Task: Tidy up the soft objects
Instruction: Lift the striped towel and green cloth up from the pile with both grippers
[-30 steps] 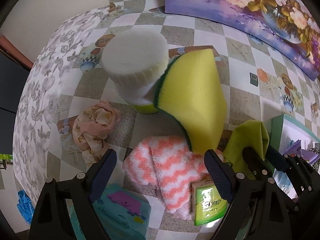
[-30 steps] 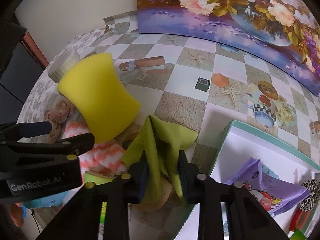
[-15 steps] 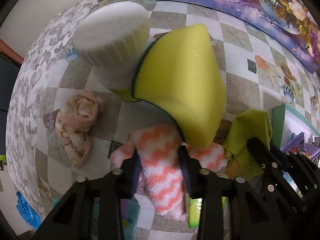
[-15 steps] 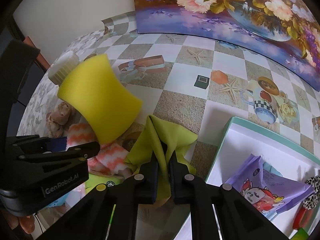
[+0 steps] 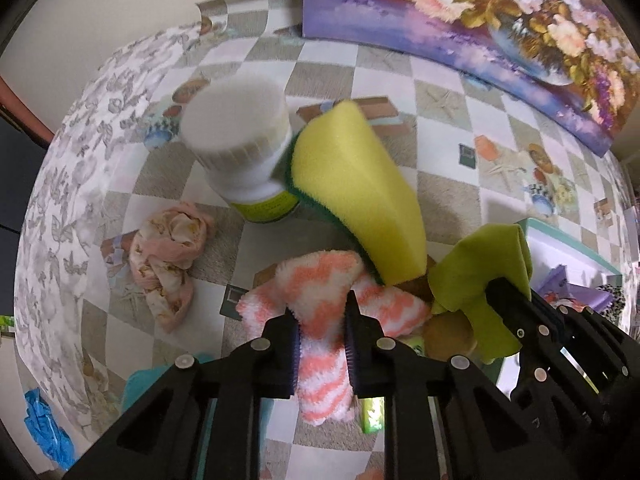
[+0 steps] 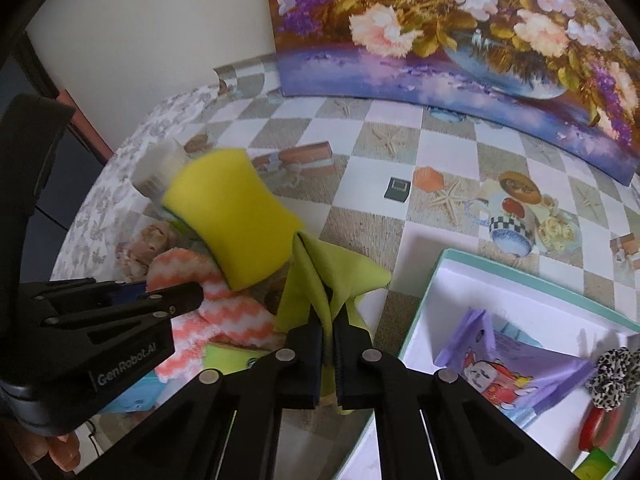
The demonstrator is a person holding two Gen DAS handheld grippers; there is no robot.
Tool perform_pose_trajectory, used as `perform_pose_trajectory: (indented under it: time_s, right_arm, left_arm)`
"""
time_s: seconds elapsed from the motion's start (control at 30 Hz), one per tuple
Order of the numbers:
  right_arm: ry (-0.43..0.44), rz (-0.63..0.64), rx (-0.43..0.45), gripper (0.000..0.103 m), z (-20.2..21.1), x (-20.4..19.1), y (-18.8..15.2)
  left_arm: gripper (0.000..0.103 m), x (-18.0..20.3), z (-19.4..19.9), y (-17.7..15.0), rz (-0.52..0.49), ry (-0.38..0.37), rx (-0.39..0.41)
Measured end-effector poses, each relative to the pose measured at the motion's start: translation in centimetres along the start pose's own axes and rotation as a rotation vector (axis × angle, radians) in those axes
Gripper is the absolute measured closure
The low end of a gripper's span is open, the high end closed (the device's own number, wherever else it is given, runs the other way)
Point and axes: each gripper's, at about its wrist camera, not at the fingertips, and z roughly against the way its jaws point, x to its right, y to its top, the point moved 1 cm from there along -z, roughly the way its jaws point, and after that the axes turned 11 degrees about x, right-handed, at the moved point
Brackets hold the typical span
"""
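My left gripper point(image 5: 320, 312) is shut on a fluffy orange-and-white zigzag cloth point(image 5: 320, 280), which also shows in the right wrist view point(image 6: 224, 312). My right gripper point(image 6: 328, 316) is shut on a lime-green cloth point(image 6: 320, 272), lifted into a peak; it shows at the right of the left wrist view point(image 5: 480, 276). A yellow sponge with a green scouring side point(image 5: 360, 192) leans against a white-lidded jar point(image 5: 244, 148) just behind both cloths. A crumpled pink floral cloth point(image 5: 168, 252) lies to the left on the table.
A teal-rimmed white box point(image 6: 432, 280) at the right holds a purple packet point(image 6: 500, 364) and a leopard-print scrunchie point(image 6: 612, 376). A flower painting point(image 6: 440, 32) stands at the back. A green packet point(image 6: 228, 360) and a teal item point(image 5: 136, 384) lie near the front edge.
My left gripper went from open to shut on the zigzag cloth and has pulled it up. My right gripper closed tighter on the green cloth and raised it.
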Motion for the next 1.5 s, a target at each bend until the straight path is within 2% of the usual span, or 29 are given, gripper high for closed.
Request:
perform_pose_trajectory:
  time_s: [0.63,1.07,1.23,1.5]
  right_arm:
    - [-0.003,-0.036,0.133,0.099,8.1,1.0,1.2]
    - [-0.011,-0.052,0.165,0.099,11.2,1.6,0.0]
    - [-0.032,-0.07,0.203,0.099,13.4,2.4,-0.1]
    - [-0.103,-0.123,0.317,0.099,18.5,4.8,0.0]
  left_arm:
    - [0.084,-1.0,8.5,-0.1,0.004,0.028,0.196]
    - [0.084,0.3,11.0,-1.3,-0.017,0.026,0.259]
    - [0.084,1.0,13.2,-1.4,-0.026,-0.011,0.313]
    - [0.084,2.6,18.3,-1.6,-0.07,-0.051,0.44]
